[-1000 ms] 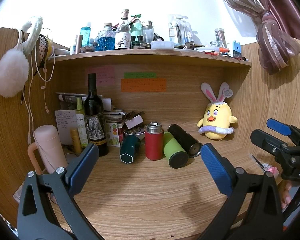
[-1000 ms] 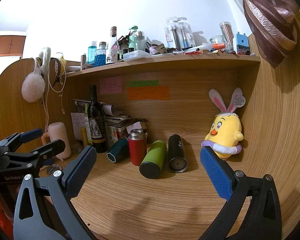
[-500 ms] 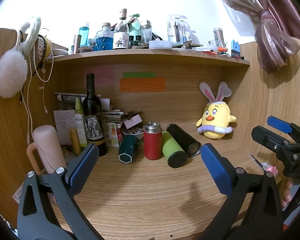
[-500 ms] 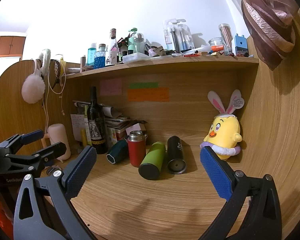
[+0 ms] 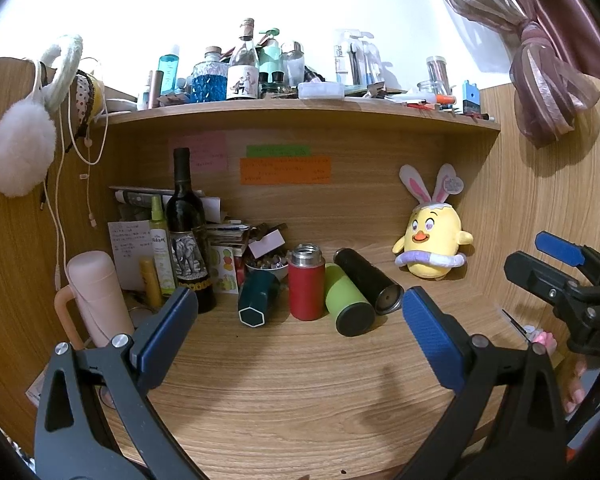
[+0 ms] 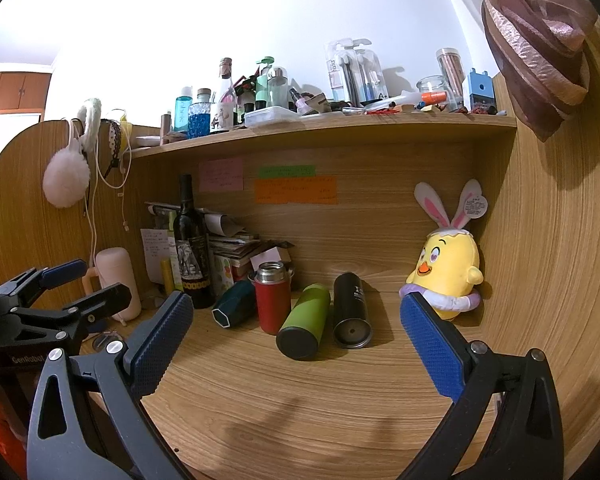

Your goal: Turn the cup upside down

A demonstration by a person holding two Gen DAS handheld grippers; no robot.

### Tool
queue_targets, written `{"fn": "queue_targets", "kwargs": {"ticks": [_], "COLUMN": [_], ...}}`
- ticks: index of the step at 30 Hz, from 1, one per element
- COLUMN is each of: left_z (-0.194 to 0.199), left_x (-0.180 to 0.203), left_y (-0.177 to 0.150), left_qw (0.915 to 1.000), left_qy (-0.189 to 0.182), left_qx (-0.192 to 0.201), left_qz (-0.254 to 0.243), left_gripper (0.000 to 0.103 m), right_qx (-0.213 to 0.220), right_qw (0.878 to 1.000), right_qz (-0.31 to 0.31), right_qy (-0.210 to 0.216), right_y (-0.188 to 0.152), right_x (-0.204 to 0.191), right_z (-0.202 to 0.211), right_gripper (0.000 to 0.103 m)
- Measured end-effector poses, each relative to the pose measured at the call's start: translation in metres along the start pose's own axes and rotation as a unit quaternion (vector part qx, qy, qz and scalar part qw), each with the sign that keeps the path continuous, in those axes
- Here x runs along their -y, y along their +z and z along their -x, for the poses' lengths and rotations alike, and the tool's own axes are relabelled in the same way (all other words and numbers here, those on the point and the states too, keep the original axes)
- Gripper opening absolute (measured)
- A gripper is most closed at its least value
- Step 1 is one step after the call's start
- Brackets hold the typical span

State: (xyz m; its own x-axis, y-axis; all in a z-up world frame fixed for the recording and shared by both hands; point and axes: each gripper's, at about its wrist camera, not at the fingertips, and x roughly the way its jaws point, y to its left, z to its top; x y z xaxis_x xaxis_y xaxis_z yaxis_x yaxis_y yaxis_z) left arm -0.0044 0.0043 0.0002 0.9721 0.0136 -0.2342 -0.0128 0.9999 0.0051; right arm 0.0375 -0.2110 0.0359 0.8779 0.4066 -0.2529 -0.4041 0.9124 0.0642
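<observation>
A red cup with a steel rim [image 5: 306, 284] stands upright at the back of the wooden desk; it also shows in the right wrist view [image 6: 273, 296]. A dark teal cup [image 5: 257, 298], a green cup [image 5: 346, 306] and a black cup [image 5: 366, 280] lie on their sides around it. My left gripper [image 5: 300, 320] is open and empty, well in front of the cups. My right gripper [image 6: 296, 320] is open and empty too, at a similar distance; it shows in the left wrist view [image 5: 556, 264].
A wine bottle [image 5: 188, 232], a pink flask [image 5: 96, 292] and papers stand at the back left. A yellow plush chick [image 5: 430, 236] sits at the back right. A cluttered shelf [image 5: 300, 110] overhangs the desk. Wooden side walls enclose it.
Both grippers have drifted slightly; the views shifted a little. Nothing on the desk has moved.
</observation>
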Motion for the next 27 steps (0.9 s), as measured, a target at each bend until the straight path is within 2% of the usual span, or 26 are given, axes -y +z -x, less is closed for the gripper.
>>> {"fn": "queue_targets", "kwargs": {"ticks": [12, 20, 24, 27], "left_z": [-0.003, -0.033, -0.070, -0.120], "left_x": [0.001, 0.001, 0.001, 0.008], "left_y": [0.000, 0.004, 0.007, 0.005], "left_qw": [1.0000, 0.9997, 0.9982, 0.9928], "left_qy": [0.003, -0.013, -0.033, -0.040], "left_qx": [-0.005, -0.012, -0.049, -0.112], "left_qz": [-0.006, -0.015, -0.012, -0.016], "left_gripper": [0.103, 0.103, 0.103, 0.103], "right_qx": [-0.004, -0.017, -0.032, -0.047], "right_qw": [1.000, 1.000, 0.999, 0.998], "right_qz": [0.000, -0.003, -0.017, -0.034], "right_qy": [0.003, -0.001, -0.011, -0.016], "right_y": [0.002, 0.001, -0.003, -0.010], "right_x": [-0.001, 0.009, 0.028, 0.043], "right_z": [-0.003, -0.030, -0.054, -0.068], "right_gripper": [0.103, 0.103, 0.103, 0.103]}}
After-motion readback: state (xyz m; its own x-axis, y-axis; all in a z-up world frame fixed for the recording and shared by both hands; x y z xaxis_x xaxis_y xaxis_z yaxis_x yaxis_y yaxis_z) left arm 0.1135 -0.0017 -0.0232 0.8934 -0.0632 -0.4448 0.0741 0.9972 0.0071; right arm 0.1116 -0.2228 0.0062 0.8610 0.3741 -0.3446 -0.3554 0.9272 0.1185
